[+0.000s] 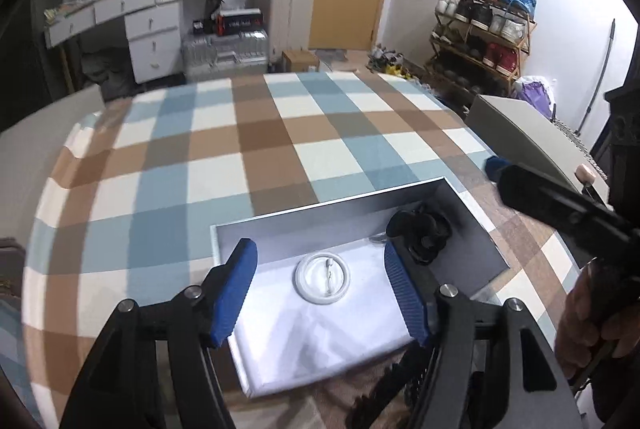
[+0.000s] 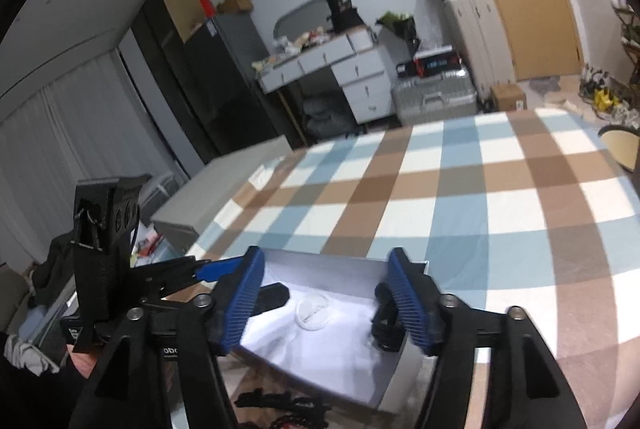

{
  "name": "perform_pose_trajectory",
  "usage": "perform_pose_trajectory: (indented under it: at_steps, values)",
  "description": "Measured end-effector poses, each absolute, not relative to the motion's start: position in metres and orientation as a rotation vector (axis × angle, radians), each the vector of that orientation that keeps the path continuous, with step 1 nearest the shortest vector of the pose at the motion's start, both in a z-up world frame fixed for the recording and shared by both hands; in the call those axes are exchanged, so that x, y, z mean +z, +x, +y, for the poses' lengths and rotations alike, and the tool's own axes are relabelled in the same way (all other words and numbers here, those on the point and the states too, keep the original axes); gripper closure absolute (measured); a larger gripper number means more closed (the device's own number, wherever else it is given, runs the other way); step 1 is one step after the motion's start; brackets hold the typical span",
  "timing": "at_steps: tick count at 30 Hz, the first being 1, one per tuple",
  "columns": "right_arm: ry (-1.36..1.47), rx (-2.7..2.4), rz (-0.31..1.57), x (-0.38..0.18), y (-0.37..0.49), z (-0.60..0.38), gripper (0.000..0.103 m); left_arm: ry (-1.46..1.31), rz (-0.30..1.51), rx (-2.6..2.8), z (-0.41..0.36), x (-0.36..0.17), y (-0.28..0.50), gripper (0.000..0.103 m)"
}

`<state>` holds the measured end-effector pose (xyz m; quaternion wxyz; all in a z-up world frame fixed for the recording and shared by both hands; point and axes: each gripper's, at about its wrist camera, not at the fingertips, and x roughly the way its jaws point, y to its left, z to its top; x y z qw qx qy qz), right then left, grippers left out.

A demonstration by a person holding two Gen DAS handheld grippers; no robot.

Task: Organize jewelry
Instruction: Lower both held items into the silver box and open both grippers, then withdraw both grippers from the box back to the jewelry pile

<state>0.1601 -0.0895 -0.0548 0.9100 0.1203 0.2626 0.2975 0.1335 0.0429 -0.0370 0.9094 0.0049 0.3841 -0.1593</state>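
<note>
A grey open box [image 1: 328, 207] with a white cloth lining sits on the checked tablecloth. A white ring-shaped bangle [image 1: 323, 277] lies flat on the lining. A black bunched piece [image 1: 420, 233] rests in the box's far right corner. My left gripper [image 1: 320, 253] hangs over the box, open, its blue pads on either side of the bangle and clear of it. My right gripper [image 2: 328, 265] is open over the same box [image 2: 340, 261], with the bangle [image 2: 314, 313] and the black piece [image 2: 386, 325] below it. A black beaded strand [image 2: 280, 405] lies on the cloth in front of the box.
The checked tablecloth [image 1: 240, 149] stretches far beyond the box. A person's hand [image 1: 588, 329] holds the right gripper's handle at the right edge. A grey cabinet top [image 1: 520, 133] stands right of the table. White drawers [image 1: 152, 37] and a shoe rack [image 1: 480, 29] line the far wall.
</note>
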Motion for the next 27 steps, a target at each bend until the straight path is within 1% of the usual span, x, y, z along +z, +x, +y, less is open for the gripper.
perform_pose_trajectory:
  at_steps: [3,4,7,9,11,13,15,20,21,24,27]
  values:
    - [0.245,0.601,0.522,-0.045,0.147,-0.093,0.026,0.018,0.752,-0.287,0.045,-0.028,0.123,0.040]
    - [0.244,0.597,0.517,-0.042,0.143,-0.094,0.026,0.020,0.741,-0.273,0.046,-0.026,0.121,0.036]
    - [0.241,0.586,0.488,-0.033,0.129,-0.098,0.021,0.022,0.695,-0.230,0.046,-0.016,0.110,0.026]
    - [0.231,0.575,0.454,-0.028,0.118,-0.100,0.013,0.011,0.663,-0.214,0.047,-0.010,0.102,0.024]
    - [0.218,0.563,0.424,-0.023,0.107,-0.100,0.007,0.007,0.644,-0.200,0.047,-0.006,0.096,0.024]
    - [0.203,0.568,0.405,-0.019,0.097,-0.100,0.006,0.011,0.627,-0.179,0.047,-0.004,0.091,0.020]
    - [0.182,0.569,0.388,-0.015,0.087,-0.098,0.001,0.017,0.604,-0.157,0.045,-0.001,0.083,0.018]
    - [0.142,0.564,0.347,-0.011,0.063,-0.096,0.000,0.021,0.572,-0.131,0.043,0.003,0.068,0.016]
    - [0.139,0.566,0.347,-0.010,0.060,-0.096,0.000,0.019,0.569,-0.132,0.042,0.003,0.065,0.014]
    - [0.134,0.563,0.344,-0.012,0.048,-0.097,0.000,0.019,0.554,-0.101,0.041,0.002,0.057,0.001]
    - [0.123,0.554,0.345,-0.016,0.038,-0.099,0.000,0.003,0.545,-0.098,0.042,0.000,0.047,0.001]
